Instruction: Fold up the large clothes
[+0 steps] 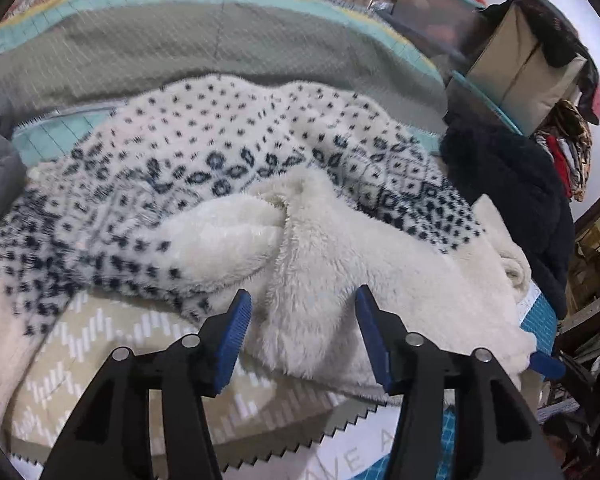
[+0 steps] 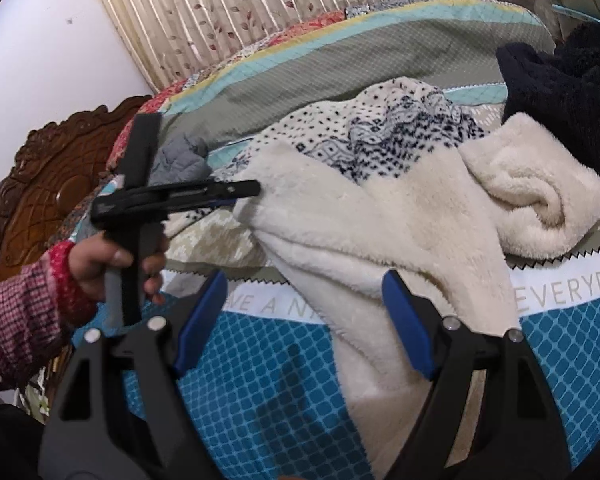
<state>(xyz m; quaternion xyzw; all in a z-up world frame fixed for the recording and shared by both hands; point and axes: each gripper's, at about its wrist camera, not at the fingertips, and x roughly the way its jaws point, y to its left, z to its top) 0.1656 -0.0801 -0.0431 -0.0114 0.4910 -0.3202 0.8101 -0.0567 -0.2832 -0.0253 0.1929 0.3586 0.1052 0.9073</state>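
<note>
The fleece garment [image 1: 324, 240] is being left rumpled on the bed [image 2: 260, 380], its fold barely begun. Both tools, left tool [image 1: 302, 336] and right tool [image 2: 306, 322], are being held released, nothing grasped; a fresh edge probably needs gripping next.

A lived-in home bedroom, seen from a bed strewn with clothes

A carved dark wooden headboard [image 2: 40, 184] stands against a white wall, patterned quilts and a printed blue bedspread [image 2: 260, 380] cover the bed, pleated leaf-print curtains [image 2: 236, 12] hang behind it, and storage boxes [image 1: 520, 64] draped with garments crowd one side, with a fleecy cream sweater [image 1: 340, 248] lying on the bed
</note>
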